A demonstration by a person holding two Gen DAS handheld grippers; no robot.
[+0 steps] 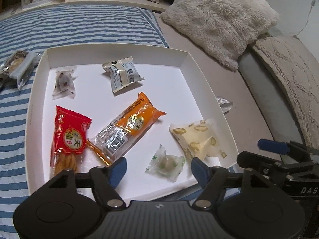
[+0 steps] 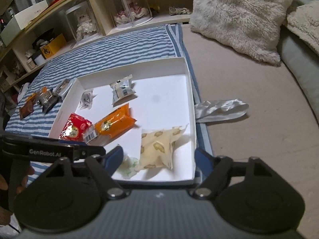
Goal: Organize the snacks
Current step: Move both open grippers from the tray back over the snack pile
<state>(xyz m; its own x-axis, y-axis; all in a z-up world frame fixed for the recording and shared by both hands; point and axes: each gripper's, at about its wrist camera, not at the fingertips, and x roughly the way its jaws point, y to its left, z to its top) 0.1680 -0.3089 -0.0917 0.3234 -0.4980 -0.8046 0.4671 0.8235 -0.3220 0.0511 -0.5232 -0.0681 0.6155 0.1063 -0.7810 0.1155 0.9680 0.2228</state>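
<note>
The left gripper point(image 1: 158, 169) hangs over the near edge of the white tray point(image 1: 117, 48), jaws spread wide and gripping nothing. Right between its blue fingertips point(image 1: 119, 169) lies the green-and-white candy point(image 1: 166, 164), flat on the tray floor and apart from both pads. Just left of that, the orange cracker pack point(image 1: 129, 127) lies on a slant beside the red snack pack point(image 1: 68, 137), their near ends touching. The right gripper point(image 2: 159, 161) is also released, jaws wide apart, hovering at the tray's near right corner. The cream packet with the yellow print point(image 2: 157, 149) lies just ahead of it, between its fingers in view but untouched. Farther back rest a grey-white packet point(image 1: 122, 74) and a small clear wrapper point(image 1: 63, 84). More snacks point(image 2: 42, 99) wait on the striped blanket point(image 1: 79, 25) left of the tray.
</note>
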